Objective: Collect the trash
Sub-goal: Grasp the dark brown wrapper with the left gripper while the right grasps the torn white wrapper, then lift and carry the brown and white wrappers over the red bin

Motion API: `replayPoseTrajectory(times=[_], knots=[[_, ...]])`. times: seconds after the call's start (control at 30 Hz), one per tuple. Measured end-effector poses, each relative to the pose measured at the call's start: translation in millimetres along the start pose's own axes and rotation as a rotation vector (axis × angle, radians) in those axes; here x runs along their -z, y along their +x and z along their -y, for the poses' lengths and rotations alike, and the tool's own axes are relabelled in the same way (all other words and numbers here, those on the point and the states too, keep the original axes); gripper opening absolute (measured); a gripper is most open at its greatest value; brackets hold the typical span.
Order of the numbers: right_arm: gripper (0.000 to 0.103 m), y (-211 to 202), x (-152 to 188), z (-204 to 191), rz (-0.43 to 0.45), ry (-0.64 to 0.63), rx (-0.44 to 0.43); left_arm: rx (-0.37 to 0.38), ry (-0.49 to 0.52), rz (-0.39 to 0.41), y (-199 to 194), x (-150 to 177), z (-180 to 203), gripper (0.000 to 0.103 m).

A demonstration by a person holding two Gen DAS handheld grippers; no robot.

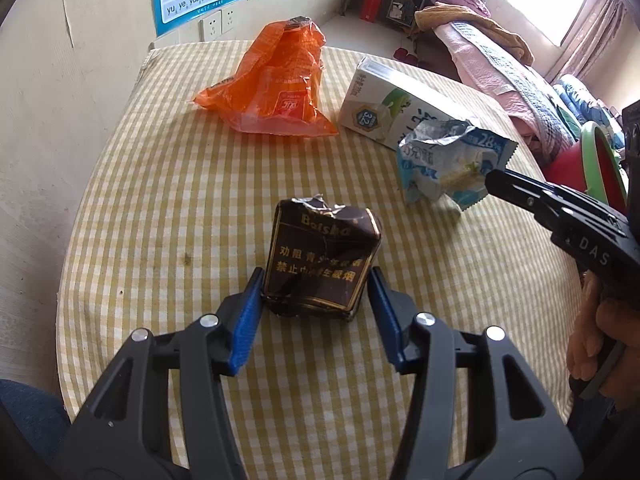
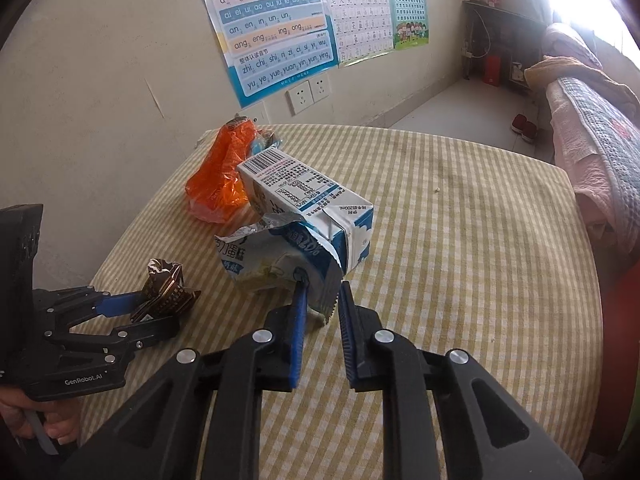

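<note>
1. Four pieces of trash lay on the checked tablecloth (image 1: 160, 208): an orange bag (image 1: 272, 84) at the far side, a milk carton (image 1: 384, 104) beside it, a crumpled white-and-blue wrapper (image 2: 276, 260) against the carton's near end, and a brown cigarette pack (image 1: 320, 260) nearest the person
2. The left gripper (image 1: 316, 292) stood about half open, its blue pads bracketing the pack's lower end, which lay straight ahead, upright between them
3. The right gripper (image 2: 322, 300) was nearly closed, pinching the wrapper's serrated near edge; the wrapper lay directly ahead of it, well apart from the pack
</note>
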State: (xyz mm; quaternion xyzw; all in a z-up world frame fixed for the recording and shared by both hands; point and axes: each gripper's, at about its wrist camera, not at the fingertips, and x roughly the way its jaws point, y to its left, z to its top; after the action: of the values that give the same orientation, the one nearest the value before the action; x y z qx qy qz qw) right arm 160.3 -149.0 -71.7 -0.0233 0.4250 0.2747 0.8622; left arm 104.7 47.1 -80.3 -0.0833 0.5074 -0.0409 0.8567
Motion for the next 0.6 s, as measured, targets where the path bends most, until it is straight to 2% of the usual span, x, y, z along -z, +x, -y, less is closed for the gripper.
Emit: replayPoseTrajectory(times=[0.07, 0.2, 0.6], knots=[[0.003, -4, 0, -1, 0.014, -0.003, -0.019, 0.0, 0.0, 0.0, 0, 0, 0, 0.049], [0.001, -7, 0, -6, 0.021, -0.019, -0.028, -0.002, 0.002, 0.003, -2, 0, 0, 0.049], [0.001, -40, 5, -12, 0.075, -0.03, -0.058, -0.01, 0.021, 0.043, -24, 1, 9, 0.049]])
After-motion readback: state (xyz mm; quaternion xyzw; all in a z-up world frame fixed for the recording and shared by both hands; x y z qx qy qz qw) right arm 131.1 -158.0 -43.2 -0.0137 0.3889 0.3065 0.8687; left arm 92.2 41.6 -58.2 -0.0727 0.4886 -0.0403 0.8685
